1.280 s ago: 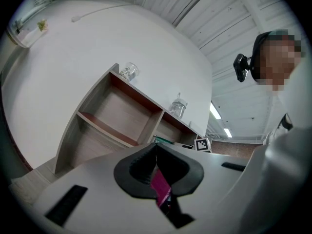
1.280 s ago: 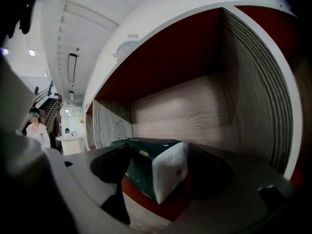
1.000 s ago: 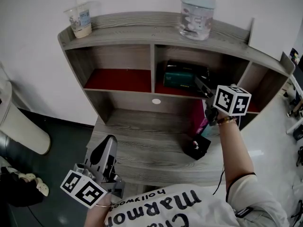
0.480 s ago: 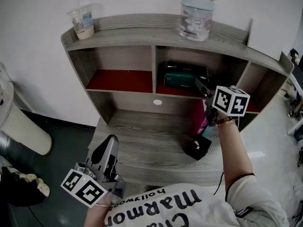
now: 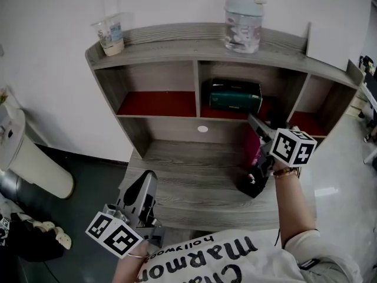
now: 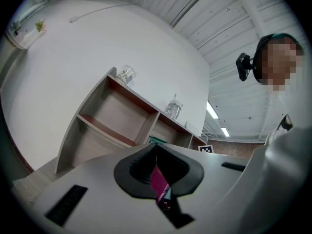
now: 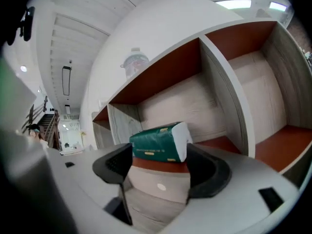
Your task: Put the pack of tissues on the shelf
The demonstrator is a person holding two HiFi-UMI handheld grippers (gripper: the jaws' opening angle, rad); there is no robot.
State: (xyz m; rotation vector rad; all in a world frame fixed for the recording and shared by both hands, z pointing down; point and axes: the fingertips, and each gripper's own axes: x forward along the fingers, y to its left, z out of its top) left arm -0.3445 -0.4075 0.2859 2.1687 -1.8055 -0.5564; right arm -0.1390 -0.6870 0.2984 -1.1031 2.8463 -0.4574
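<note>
The pack of tissues lies flat on the red floor of the middle compartment of the shelf. It is straight ahead of the right hand-held gripper and slightly above it, with its long axis running crosswise to that gripper's line. This is the nearer gripper. Its jaws stand wide and are closing a little; the pack sits beyond their tips, clear of both pads, so nothing is gripped. That arm is raised and stretched forward. The left hand-held gripper hangs low, well back from the pack, jaws together and empty.
</note>
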